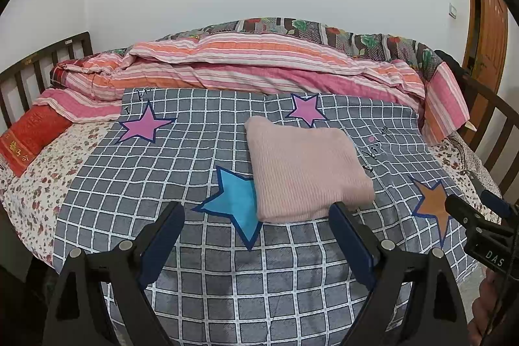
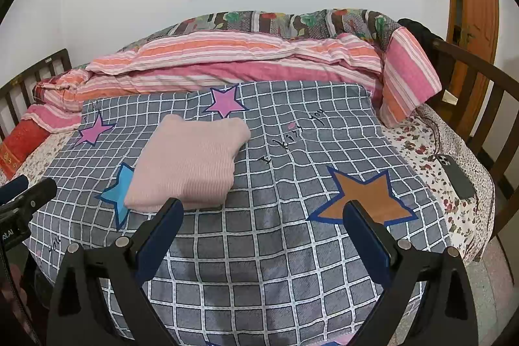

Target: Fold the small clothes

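A folded pink knit sweater (image 1: 308,167) lies in a neat rectangle on the grey checked star-print sheet (image 1: 201,265) spread over the bed, its near-left corner overlapping a blue star (image 1: 235,205). The left hand-held gripper (image 1: 258,211) hovers just short of the sweater's near edge, jaws spread wide and gripping nothing. The right hand-held gripper (image 2: 264,209) is likewise wide open and empty beside an orange-brown star (image 2: 366,196), with a dark phone (image 2: 455,175) lying on the floral bedsheet (image 2: 418,145) to its right.

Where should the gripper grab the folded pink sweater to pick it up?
Probably the near thick folded edge of the pink sweater, coming in low from the front. That edge faces the open left gripper, and its stacked layers give the jaws something to pinch.
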The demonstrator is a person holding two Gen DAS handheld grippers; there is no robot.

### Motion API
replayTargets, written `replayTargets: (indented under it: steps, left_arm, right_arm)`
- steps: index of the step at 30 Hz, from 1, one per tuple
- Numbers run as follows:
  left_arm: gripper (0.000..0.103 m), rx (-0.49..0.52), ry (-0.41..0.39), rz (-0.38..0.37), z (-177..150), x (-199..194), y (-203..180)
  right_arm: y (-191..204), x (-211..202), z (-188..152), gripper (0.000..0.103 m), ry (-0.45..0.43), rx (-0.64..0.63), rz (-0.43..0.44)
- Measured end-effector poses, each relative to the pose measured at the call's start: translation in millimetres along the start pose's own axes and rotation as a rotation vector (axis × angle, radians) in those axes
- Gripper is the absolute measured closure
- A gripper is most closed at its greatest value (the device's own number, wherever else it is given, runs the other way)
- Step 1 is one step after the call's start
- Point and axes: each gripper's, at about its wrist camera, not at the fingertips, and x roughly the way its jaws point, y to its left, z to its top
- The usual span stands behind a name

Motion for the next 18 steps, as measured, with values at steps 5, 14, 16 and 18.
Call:
replayTargets:
  steps: [5, 14, 16, 18]
  left_arm:
    - [0.013, -0.002, 0.001, 0.001, -0.1, -0.3, -0.6]
    - [0.013, 0.003, -0.002, 0.002, 0.3, 0.5, 0.5]
    - [0.013, 0.001, -0.002, 0.002, 0.2, 1.7, 1.2]
    - [0.013, -0.004, 0.001, 0.001, 0.5, 2.3, 2.1]
  right_arm:
    - [-1.1, 0.7, 1.4, 0.006, -0.002, 0.001, -0.003]
    - [-1.8, 1.1, 2.0, 0.006, -0.006, 0.003, -0.003]
    - [-1.6, 1.1, 1.8, 0.006, -0.006, 0.003, -0.003]
    - [-1.4, 1.1, 1.6, 0.006, -0.005, 0.003, -0.005]
